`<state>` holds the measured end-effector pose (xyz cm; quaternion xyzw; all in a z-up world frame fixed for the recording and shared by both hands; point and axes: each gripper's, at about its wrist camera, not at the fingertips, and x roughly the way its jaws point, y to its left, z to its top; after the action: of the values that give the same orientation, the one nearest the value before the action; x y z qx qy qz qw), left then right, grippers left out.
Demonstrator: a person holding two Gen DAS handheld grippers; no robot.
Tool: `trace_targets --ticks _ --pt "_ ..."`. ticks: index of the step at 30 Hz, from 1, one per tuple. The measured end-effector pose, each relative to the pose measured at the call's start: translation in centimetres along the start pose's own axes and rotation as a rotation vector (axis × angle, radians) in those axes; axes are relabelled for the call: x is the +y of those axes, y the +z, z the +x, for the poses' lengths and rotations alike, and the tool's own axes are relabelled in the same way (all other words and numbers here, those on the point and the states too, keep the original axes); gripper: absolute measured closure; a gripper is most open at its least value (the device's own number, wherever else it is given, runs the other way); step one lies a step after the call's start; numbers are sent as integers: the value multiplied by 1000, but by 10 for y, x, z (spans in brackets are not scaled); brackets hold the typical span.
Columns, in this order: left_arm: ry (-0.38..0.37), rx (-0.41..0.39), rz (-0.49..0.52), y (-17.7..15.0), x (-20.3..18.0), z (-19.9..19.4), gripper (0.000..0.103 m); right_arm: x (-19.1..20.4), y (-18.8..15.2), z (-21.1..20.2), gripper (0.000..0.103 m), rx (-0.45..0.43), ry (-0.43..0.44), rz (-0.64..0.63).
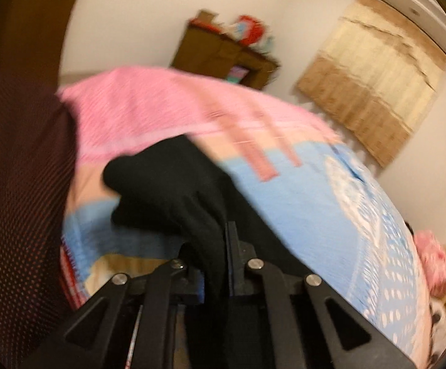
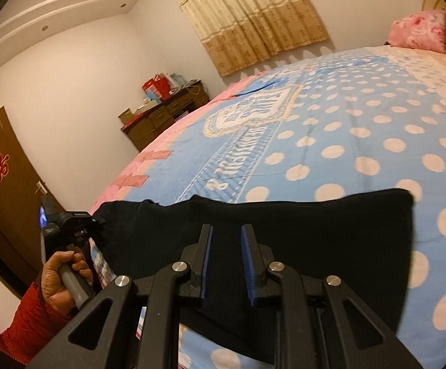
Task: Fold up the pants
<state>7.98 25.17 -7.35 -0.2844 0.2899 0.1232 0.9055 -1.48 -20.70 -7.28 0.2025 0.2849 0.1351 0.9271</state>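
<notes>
Black pants (image 2: 300,246) lie spread across the near part of the bed, reaching from left to right. In the blurred left wrist view a bunch of the black pants (image 1: 161,184) rises between the jaws, and my left gripper (image 1: 215,240) is shut on that fabric; one finger is hidden by the cloth. From the right wrist view, a hand (image 2: 66,270) in a red sleeve holds the left gripper (image 2: 98,220) at the pants' left end. My right gripper (image 2: 226,230) hovers over the middle of the pants, its blue pads (image 2: 207,255) apart with nothing pinched.
The bed carries a blue quilt (image 2: 346,141) with cream dots and a pink edge (image 1: 149,104). A pink pillow (image 2: 420,30) lies at the far right. A wooden cabinet (image 2: 161,117), a curtain (image 2: 253,21) and a brown door (image 2: 4,178) stand beyond.
</notes>
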Motion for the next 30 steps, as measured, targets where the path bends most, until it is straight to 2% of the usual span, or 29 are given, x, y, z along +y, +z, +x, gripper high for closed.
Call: trace_targets --ticks 3,6,9,13,14,15,18,21,24,26,27,30 --pt "-96 -58 136 -6 -36 -24 94 -9 -1 -7 83 -8 -16 28" --pt "-203 -88 354 -33 -81 -50 94 -18 -3 -10 83 -9 -29 58" --pt "-311 -105 585 -81 -122 -75 94 -25 -7 -9 83 -1 -31 87" --pt "-438 -44 858 -154 -152 -90 94 -31 -11 -9 83 7 -33 113" --pt "-454 -35 937 -173 -156 -93 94 -33 -12 -10 83 9 -35 118" --pt "-439 -47 1038 -196 -159 -95 94 -35 -13 -10 83 10 -32 127" --pt "-405 -82 1183 -229 -157 -103 91 -44 -17 -12 83 18 -24 168" --pt "-402 -88 1238 -230 -150 -106 86 -50 -20 -12 83 26 -8 201" --pt "-434 -72 1262 -230 -143 -110 70 -46 -16 -12 81 30 20 195" --pt "-467 -60 1288 -230 -141 -113 60 -39 -11 -14 55 19 30 166" --pt "-476 -68 1302 -235 -143 -117 56 -36 -10 -16 49 9 41 158" --pt "-487 -117 1382 -249 -146 -126 54 -30 -3 -22 46 -17 64 141"
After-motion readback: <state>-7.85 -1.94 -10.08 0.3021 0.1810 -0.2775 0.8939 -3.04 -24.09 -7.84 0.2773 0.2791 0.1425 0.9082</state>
